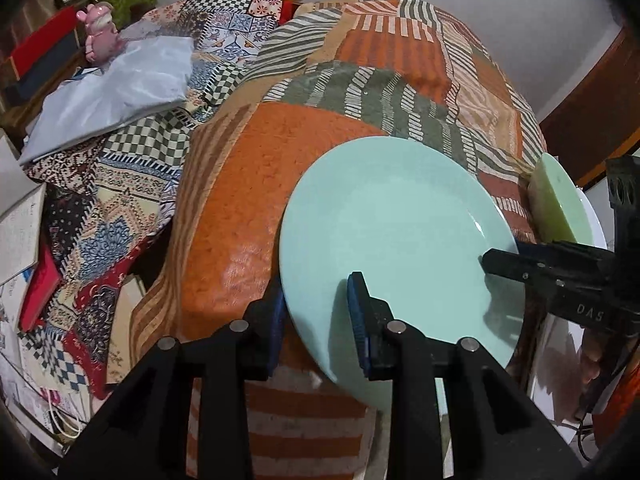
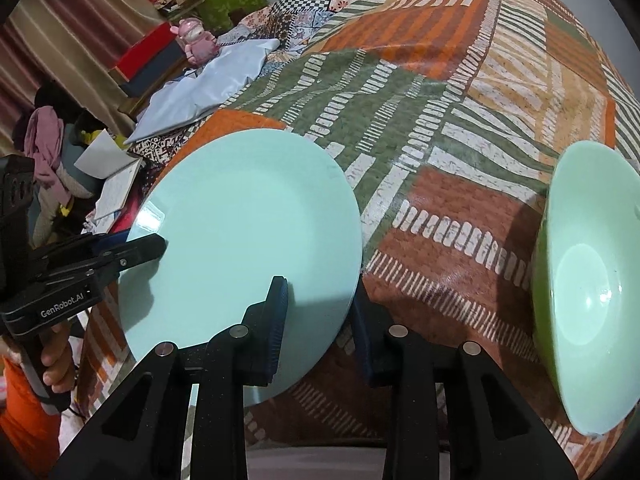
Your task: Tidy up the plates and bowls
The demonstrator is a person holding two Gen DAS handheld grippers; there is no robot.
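A mint-green plate point(image 1: 392, 232) point(image 2: 248, 224) is held over the near part of the table by both grippers at once. My left gripper point(image 1: 316, 292) is shut on its near-left rim, one blue pad on top and the other underneath. My right gripper point(image 2: 318, 292) is shut on the opposite rim in the same way. Each one shows in the other's view, the right gripper point(image 1: 492, 264) and the left gripper point(image 2: 158, 246) both biting the plate's edge. A green bowl point(image 2: 592, 280) point(image 1: 556, 200) stands empty on the cloth to the right of the plate.
The table wears a patchwork cloth point(image 2: 460, 80) of orange, green and striped panels. At its far left lie a grey-blue plastic bag point(image 1: 120, 88), a pink figurine point(image 1: 100, 32), boxes and papers. A hand point(image 2: 56, 364) with an orange sleeve grips the left tool's handle.
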